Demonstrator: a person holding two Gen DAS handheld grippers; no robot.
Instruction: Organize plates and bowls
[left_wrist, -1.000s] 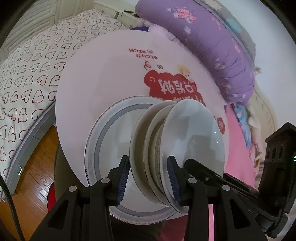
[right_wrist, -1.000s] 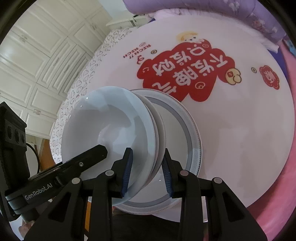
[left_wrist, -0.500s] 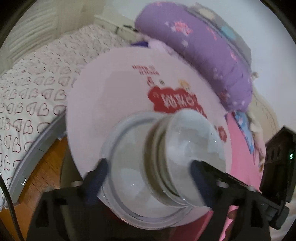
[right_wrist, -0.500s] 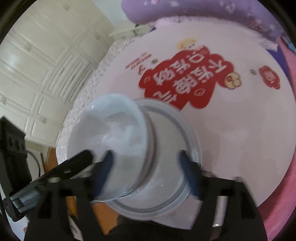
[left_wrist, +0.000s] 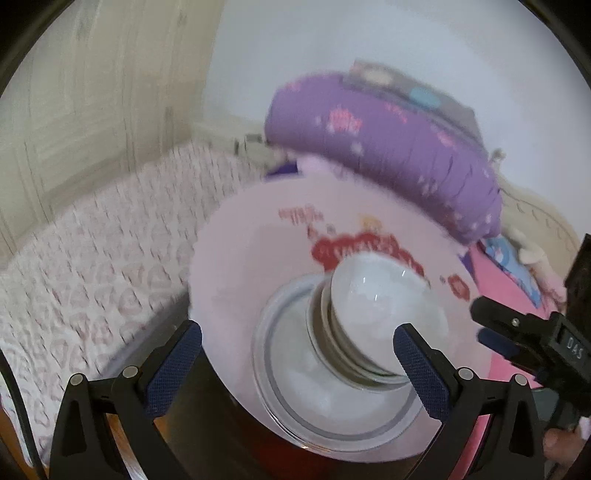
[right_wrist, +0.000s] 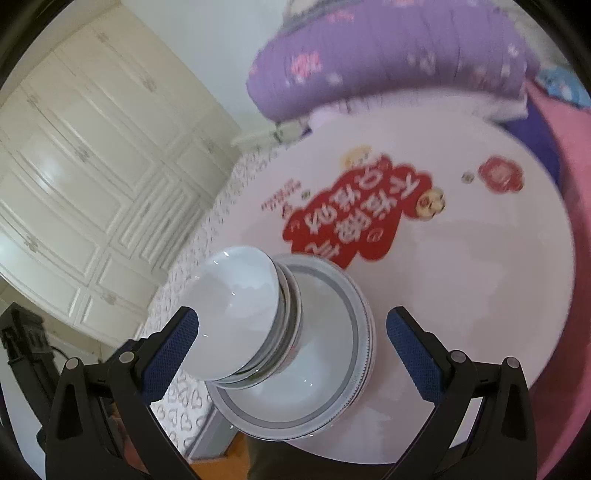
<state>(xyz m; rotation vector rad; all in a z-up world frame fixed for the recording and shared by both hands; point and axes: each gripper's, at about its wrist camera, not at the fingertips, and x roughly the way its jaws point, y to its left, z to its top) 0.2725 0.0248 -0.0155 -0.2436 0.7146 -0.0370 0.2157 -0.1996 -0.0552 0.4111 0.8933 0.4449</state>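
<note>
A stack of white bowls (left_wrist: 376, 314) stands inside a grey-rimmed plate (left_wrist: 295, 369) near the front edge of a round pink table (left_wrist: 255, 266). My left gripper (left_wrist: 297, 365) is open and empty, held back above the stack. The other gripper (left_wrist: 532, 343) shows at the right of this view. In the right wrist view the bowl stack (right_wrist: 240, 310) rests on the plate (right_wrist: 332, 369). My right gripper (right_wrist: 291, 354) is open and empty, its fingers wide on either side of the stack without touching it.
The table (right_wrist: 480, 295) carries a red printed label (right_wrist: 354, 214). A heart-print bed cover (left_wrist: 92, 258) lies left, a purple quilt (left_wrist: 388, 155) behind, pink bedding (left_wrist: 509, 280) right. White wardrobe doors (right_wrist: 74, 166) stand at the left.
Both grippers were shut on the rims of the bowl stack, then opened wide and pulled back and up. The bowl stack stays on the plate.
</note>
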